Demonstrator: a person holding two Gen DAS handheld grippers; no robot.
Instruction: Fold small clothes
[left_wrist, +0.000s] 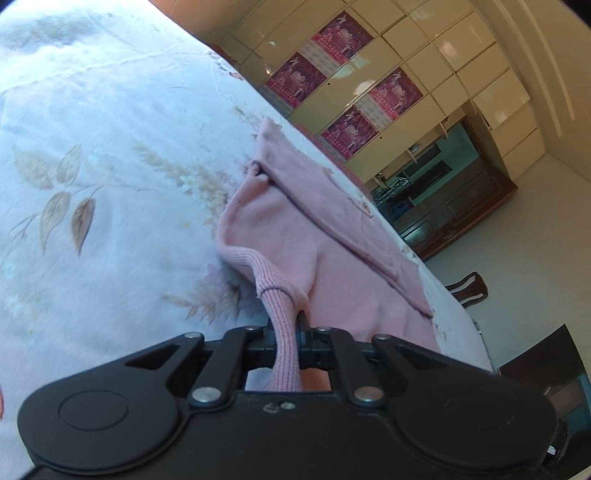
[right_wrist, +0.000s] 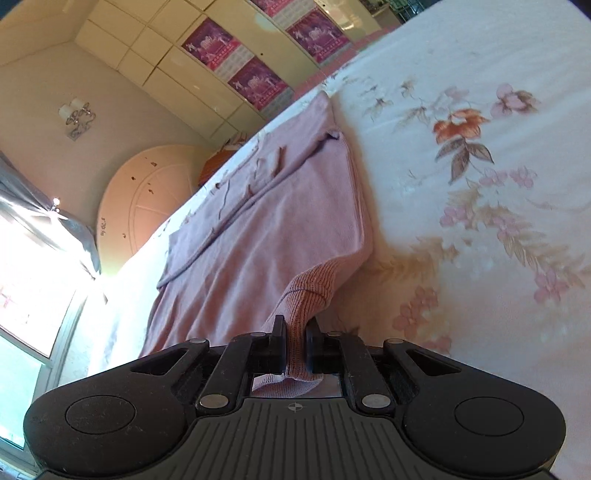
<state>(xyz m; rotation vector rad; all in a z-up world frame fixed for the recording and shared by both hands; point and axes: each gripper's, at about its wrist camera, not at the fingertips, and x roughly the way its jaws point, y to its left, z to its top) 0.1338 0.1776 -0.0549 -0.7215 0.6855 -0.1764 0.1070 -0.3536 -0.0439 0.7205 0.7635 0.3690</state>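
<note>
Fingers (left_wrist: 302, 325) of both grippers pinch the pink sweater's (left_wrist: 332, 236) ribbed hem (one corner each), its length running away across the bed (left_wrist: 92, 110)

pink garment (left_wrist: 343, 236): soft knit, ribbed hem | bedsheet (left_wrist: 92, 110): smooth floral cloth | claw (right_wrist: 294, 343): matt black plastic

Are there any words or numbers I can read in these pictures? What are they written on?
Nothing here can be read for sure.
Pink posters on the cupboard doors: there is printing, but too small and blurred to read.
Pale round board against the wall: a small dark scribble near its lower left edge, too tiny to read.
Pink sweater, flowered bedsheet: no words.
</note>
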